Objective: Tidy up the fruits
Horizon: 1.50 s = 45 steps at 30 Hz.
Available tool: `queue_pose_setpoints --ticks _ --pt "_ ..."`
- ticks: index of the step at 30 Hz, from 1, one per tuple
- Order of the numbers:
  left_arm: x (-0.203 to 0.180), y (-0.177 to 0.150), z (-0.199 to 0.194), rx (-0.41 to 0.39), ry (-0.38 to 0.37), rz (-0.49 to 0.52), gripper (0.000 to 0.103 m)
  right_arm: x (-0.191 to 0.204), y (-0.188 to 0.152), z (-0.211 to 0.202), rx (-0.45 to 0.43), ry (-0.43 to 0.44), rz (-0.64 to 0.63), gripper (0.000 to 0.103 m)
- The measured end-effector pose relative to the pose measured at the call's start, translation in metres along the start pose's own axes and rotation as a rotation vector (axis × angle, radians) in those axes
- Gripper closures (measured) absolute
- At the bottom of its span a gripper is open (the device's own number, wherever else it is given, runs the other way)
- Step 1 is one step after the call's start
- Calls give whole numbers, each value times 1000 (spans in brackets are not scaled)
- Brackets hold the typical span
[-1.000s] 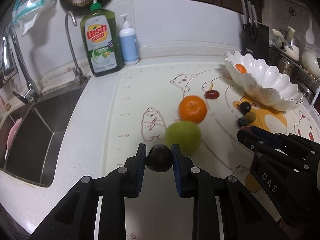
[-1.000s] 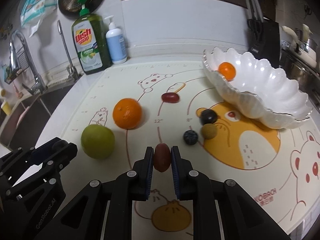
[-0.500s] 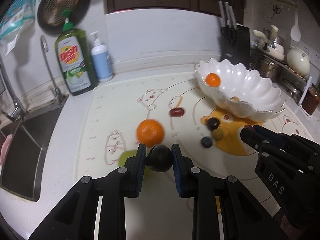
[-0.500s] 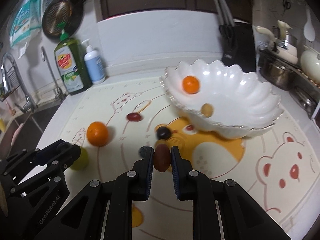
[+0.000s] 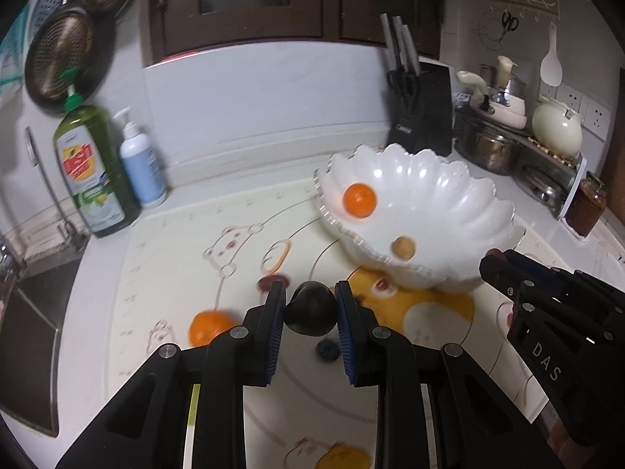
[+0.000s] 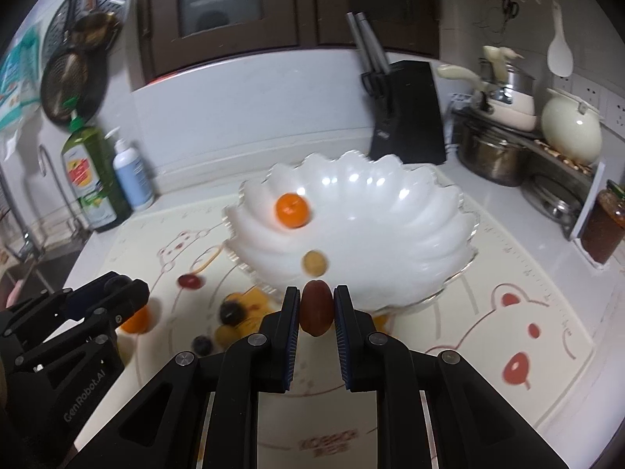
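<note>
My left gripper (image 5: 310,306) is shut on a dark plum (image 5: 311,310), held above the mat short of the white scalloped bowl (image 5: 449,199). My right gripper (image 6: 316,306) is shut on a red-brown date-like fruit (image 6: 316,306), just in front of the bowl (image 6: 390,211). The bowl holds a small orange fruit (image 6: 292,210) and a small tan fruit (image 6: 315,262). On the mat lie an orange (image 5: 209,330), a red grape (image 6: 190,281), a dark grape (image 6: 232,311), a blueberry (image 6: 202,344) and a tan fruit (image 6: 223,334).
Dish soap (image 5: 91,172) and a pump bottle (image 5: 141,160) stand at the back left by the sink (image 5: 23,336). A knife block (image 5: 422,105), pots (image 6: 492,152) and a jar (image 6: 603,226) line the back right.
Both grippers have risen and moved forward and right toward the bowl, each carrying its fruit. The bowl now looks larger and nearer; the green fruit has dropped out of sight.
</note>
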<state>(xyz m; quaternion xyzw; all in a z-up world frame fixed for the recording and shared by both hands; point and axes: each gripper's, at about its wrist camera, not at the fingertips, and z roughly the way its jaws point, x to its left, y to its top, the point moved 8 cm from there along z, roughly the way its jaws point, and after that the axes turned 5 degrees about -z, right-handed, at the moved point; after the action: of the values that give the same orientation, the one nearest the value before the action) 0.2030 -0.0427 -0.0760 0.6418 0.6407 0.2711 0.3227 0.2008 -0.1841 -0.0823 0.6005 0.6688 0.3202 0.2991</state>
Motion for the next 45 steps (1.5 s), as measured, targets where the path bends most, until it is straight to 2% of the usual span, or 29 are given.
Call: queue_pose_setpoints --ticks 10,22,38,45 --pt "-33 35 22 -14 -51 34 77 -39 24 10 -22 -52 24 84" --pt "-59 54 62 18 -75 76 77 -70 36 35 -6 -78 37 84" --pt "-83 55 113 97 -107 121 77 -96 37 75 48 -71 59 84" --pt "-85 54 117 106 -102 129 74 -97 36 80 58 -66 50 84"
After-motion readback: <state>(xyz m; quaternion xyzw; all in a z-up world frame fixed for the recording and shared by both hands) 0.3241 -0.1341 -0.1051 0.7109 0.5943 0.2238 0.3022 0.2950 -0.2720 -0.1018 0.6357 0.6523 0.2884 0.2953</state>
